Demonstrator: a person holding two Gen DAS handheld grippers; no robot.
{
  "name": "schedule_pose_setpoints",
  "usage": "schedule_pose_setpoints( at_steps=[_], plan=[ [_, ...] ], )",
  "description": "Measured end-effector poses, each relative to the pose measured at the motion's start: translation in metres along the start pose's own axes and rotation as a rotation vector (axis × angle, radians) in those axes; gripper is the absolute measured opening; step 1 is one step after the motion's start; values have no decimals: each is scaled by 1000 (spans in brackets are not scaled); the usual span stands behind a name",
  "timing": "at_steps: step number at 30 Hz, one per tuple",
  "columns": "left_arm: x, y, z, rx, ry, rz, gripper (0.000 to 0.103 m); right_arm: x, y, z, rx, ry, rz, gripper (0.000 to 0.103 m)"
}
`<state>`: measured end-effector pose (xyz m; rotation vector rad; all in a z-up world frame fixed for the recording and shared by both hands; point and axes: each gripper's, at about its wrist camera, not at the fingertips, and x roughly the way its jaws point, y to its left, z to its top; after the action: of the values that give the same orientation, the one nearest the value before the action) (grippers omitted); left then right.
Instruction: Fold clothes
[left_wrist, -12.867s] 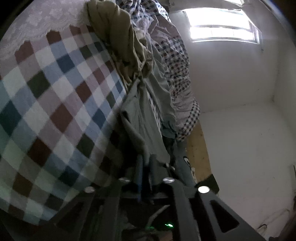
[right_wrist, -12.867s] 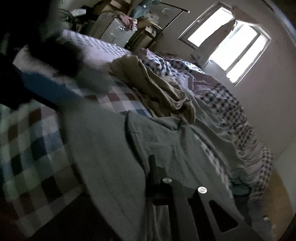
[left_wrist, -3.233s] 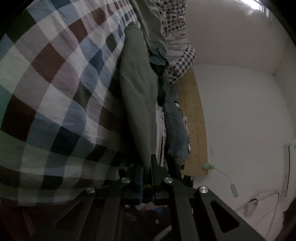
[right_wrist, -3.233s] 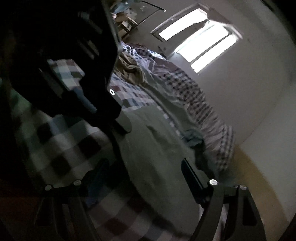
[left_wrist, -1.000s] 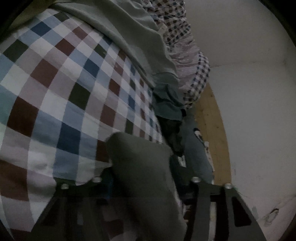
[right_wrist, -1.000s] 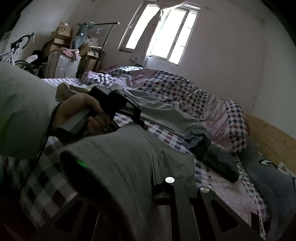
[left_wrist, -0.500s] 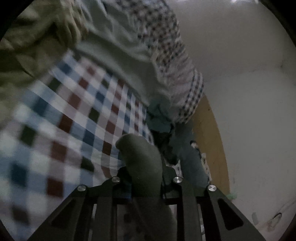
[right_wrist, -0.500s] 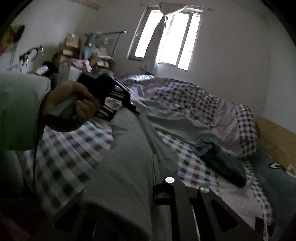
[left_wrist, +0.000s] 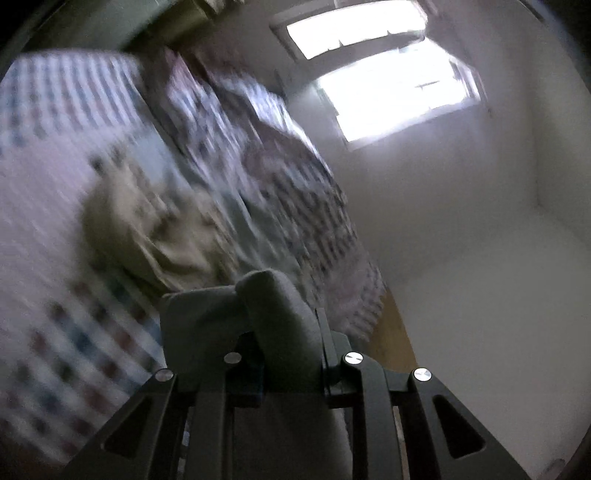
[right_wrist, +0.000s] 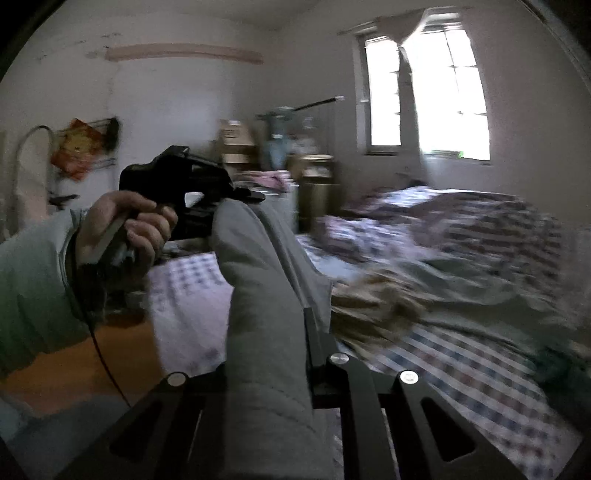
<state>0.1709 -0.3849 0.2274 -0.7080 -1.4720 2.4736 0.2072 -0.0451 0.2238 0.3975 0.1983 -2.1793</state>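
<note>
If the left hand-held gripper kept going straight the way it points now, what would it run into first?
Probably the rumpled beige cloth on the bed, just beyond the grey garment pinched in the left hand-held gripper. The picture is blurred, so depth is uncertain.

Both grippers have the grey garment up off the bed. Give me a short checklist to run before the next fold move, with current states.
1. Left gripper gripping the grey garment: ok, cloth bunched between the fingers.
2. Right gripper gripping it: ok.
3. Garment spans between both grippers: ok in the right wrist view.
4. Garment hanging flat, unwrinkled: not ok, folded over itself.
5. Landing spot on the checked bedsheet: cannot tell, blurred.
6. Beige garment clear of it: cannot tell.
</note>
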Motion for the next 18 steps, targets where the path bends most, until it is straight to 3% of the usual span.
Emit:
schedule_pose_setpoints(
  at_steps=[8, 14, 18],
  plan=[
    [-111, 79, 106, -82, -242, 190, 20, 166, 50, 64, -39, 85, 212, 9],
    [-126, 149, 181, -157, -285, 290, 20, 276, 73, 94, -156, 110, 162, 9],
    [-128, 164, 224, -137, -303, 265, 20, 303, 81, 124, -240, 45, 110, 9]
  ],
)
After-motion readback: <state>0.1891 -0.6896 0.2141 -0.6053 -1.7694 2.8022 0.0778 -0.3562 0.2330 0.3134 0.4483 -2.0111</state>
